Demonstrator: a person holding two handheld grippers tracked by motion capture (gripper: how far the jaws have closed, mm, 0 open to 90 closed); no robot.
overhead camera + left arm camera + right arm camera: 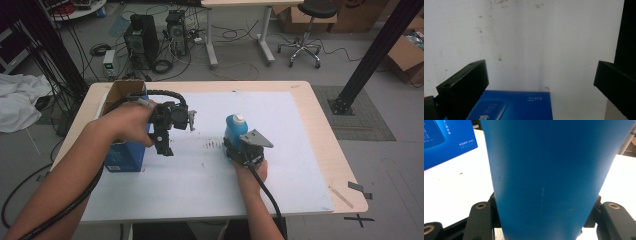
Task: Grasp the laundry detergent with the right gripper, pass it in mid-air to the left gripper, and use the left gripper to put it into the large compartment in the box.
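A pale wooden table point(320, 125) carries a white sheet point(200, 175) that covers most of its top, leaving bare wood along the far and right edges. Near the middle of the sheet stands a blue plastic bottle with a white cap point(235, 128), upright. The right gripper point(239, 150) comes at it from the near side with its jaws closed against the bottle's sides; in the right gripper view the blue body point(549, 170) sits pressed between the two black jaws.

To the left, an open-topped blue cardboard box with brown flaps point(122, 145) stands at the sheet's left edge, close to the table's left rim. The left gripper point(165, 145) hangs just right of that box, pointing down, its jaws spread wide with nothing between them; its own view looks down past the box's blue side point(519, 105) onto bare white sheet.

Between box and bottle lies open sheet with a few dark marks point(212, 145). Right of the bottle, and nearer the person, the sheet is free.
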